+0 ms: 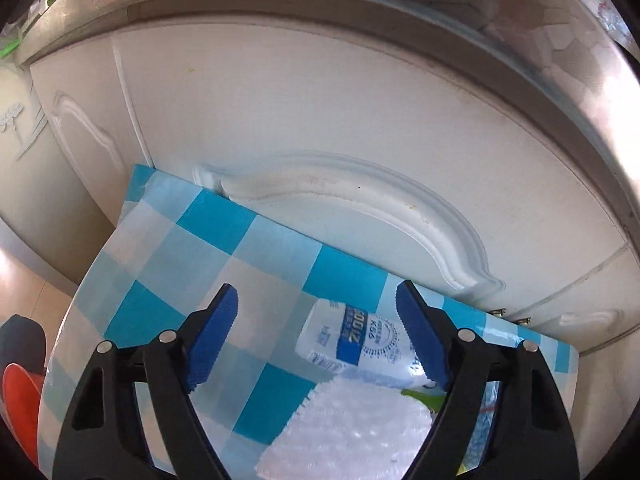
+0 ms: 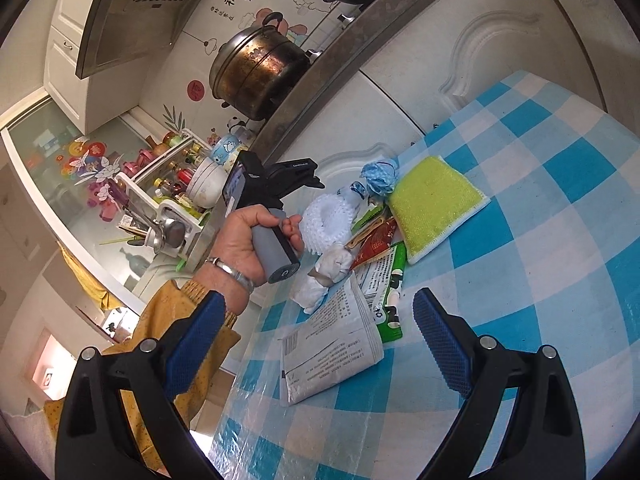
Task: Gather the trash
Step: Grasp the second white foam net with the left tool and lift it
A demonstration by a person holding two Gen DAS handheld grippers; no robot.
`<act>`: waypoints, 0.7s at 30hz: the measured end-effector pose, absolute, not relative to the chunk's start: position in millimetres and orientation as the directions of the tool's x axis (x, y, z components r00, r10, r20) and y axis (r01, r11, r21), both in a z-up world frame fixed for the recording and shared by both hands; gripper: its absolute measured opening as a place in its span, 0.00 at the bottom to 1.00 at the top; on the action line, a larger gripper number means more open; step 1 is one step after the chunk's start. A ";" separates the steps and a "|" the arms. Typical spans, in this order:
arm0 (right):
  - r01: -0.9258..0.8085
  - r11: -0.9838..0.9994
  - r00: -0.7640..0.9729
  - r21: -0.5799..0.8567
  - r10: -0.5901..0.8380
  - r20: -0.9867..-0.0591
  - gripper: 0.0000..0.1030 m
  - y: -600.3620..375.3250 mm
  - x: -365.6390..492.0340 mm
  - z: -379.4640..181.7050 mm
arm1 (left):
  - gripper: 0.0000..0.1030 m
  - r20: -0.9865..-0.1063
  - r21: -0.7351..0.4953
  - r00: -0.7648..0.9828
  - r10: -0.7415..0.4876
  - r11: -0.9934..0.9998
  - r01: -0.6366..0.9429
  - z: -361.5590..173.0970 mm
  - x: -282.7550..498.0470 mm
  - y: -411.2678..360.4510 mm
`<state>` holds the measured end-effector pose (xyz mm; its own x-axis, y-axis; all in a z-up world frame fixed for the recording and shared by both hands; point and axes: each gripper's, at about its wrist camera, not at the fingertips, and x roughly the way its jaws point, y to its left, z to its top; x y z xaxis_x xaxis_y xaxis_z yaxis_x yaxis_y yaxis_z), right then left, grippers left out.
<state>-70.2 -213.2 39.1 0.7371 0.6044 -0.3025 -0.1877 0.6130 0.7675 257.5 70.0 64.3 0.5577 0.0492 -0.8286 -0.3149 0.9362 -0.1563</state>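
The table [image 2: 560,208], covered in a blue-and-white checked cloth, stands with its far edge against the white cabinet doors [image 1: 320,120] under a steel-edged counter [image 2: 332,80]. On that counter a tarnished steel pot [image 2: 256,76] sits by the stove, with a rack of bottles and utensils [image 2: 172,184] farther along.

The trash lies in a loose heap near the table's far left corner. Largest is a folded grey printed mailer [image 2: 332,344] at the left edge, nearest the right gripper. A yellow-green sponge cloth [image 2: 436,204] lies beyond it toward the cabinet, its corner over a green printed packet [image 2: 390,292] and a red wrapper [image 2: 374,244]. Left of these are a white bristly plastic piece [image 2: 324,220], crumpled white tissue [image 2: 320,284] at the table's edge, and a small crumpled blue ball [image 2: 380,176] closest to the cabinet.

The left gripper [image 1: 318,340] hovers over the heap with its blue fingers [image 1: 214,340] wide apart and nothing between them; below it show a clear plastic bag with blue print [image 1: 360,340] and the white bristly piece. The left hand [image 2: 248,240] grips its grey handle. The right gripper [image 2: 320,344] hangs above the near left part of the table, fingers likewise spread wide and empty.
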 end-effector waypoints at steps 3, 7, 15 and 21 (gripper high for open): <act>-0.172 0.615 0.730 0.770 0.604 -0.319 0.91 -214.9 -67.0 33.2 | 0.80 -0.854 -0.140 0.518 0.053 0.935 -0.326 54.1 269.0 70.4; -0.161 0.620 0.726 0.768 0.602 -0.333 0.91 -215.9 -64.7 27.4 | 0.79 -0.879 -0.113 0.474 0.051 0.944 -0.309 41.6 273.9 66.8; -0.133 0.629 0.739 0.766 0.578 -0.346 0.91 -224.3 -63.0 23.7 | 0.79 -0.892 -0.083 0.451 0.017 0.976 -0.201 42.2 241.8 51.8; -0.119 0.649 0.745 0.751 0.559 -0.365 0.91 -225.8 -63.3 24.3 | 0.79 -0.897 -0.114 0.439 -0.048 0.986 -0.125 41.9 192.0 46.5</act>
<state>-63.3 -225.8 24.3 0.7446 0.5590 -0.3647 -0.1193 0.6491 0.7513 192.0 46.5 41.9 0.4390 -0.0481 -0.8972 -0.1254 0.9855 -0.1142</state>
